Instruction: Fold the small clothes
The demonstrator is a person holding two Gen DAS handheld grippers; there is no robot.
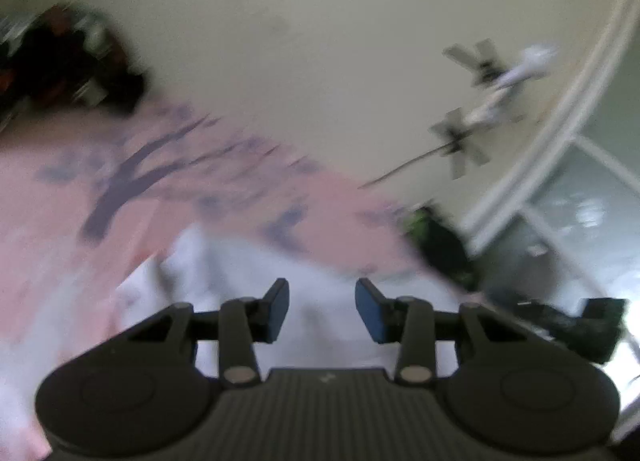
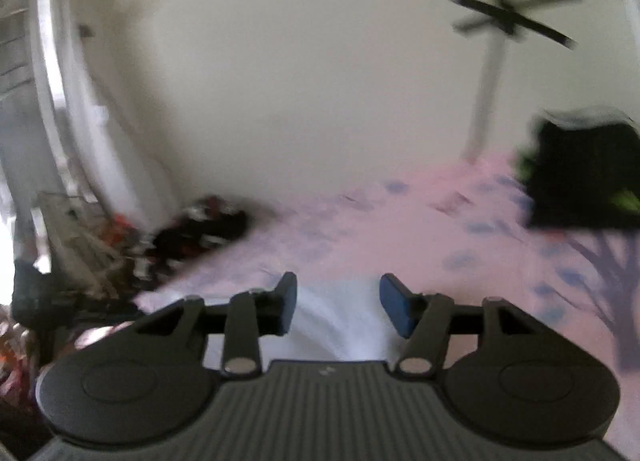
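Left claw (image 1: 322,307) is standing with jaws apart, nothing pinched between them; right claw (image 2: 334,305) is likewise standing apart and empty. White garment (image 1: 256,273) is lying on the pink bedspread (image 1: 60,221) directly ahead of and beneath both claws, running forward between the jaws in each wrist view (image 2: 340,325). Blur is hiding its edges, so its long axis cannot be told. Neither claw is appearing nearer; each is needing to drop forward onto the cloth

Dark heap (image 2: 200,229) beyond pink spread (image 2: 400,237)
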